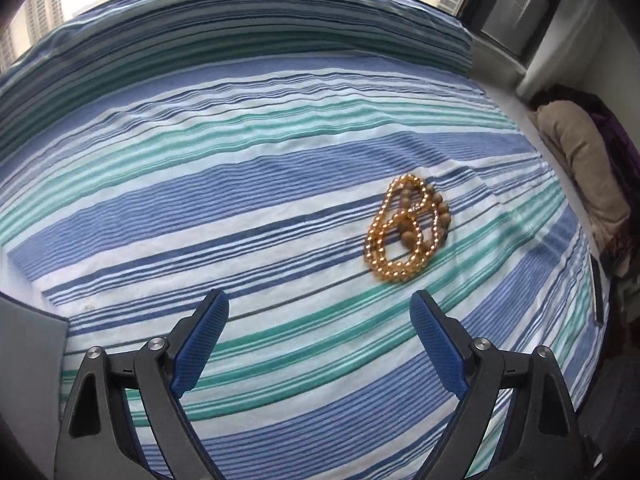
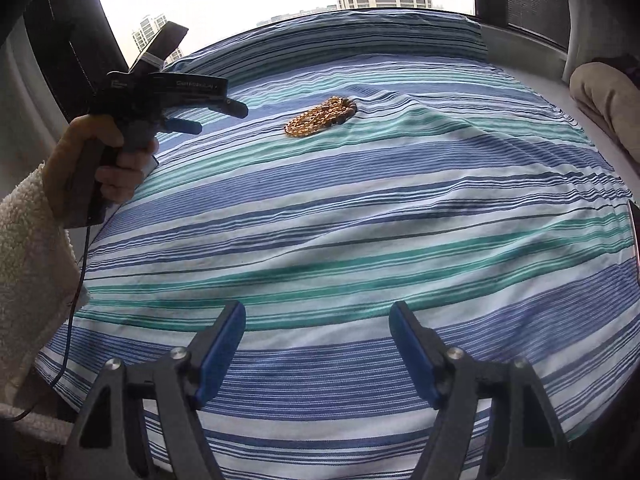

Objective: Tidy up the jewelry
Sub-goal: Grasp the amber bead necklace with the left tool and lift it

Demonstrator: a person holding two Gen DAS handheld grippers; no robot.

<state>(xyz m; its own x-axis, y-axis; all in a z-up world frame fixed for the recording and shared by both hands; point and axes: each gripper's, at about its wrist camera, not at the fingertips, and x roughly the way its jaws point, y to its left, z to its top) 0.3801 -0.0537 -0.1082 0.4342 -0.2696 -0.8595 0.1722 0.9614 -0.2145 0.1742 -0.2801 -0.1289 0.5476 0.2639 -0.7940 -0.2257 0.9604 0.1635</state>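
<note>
Both grippers released, nothing held. Left gripper [image 1: 319,312] hangs over the striped bed sheet [image 1: 200,208], blue pads spread wide; jewelry pile [image 1: 406,230] sits on the sheet just right of frame centre, near but clear of its right pad. Pile is a gold bead chain tangled with a brown wooden bead strand. In the right wrist view, right gripper [image 2: 317,326] is also spread, well apart from the pile [image 2: 320,116], which lies upper centre. Person's left hand [image 2: 106,156] grips the handle, upper left.
</note>
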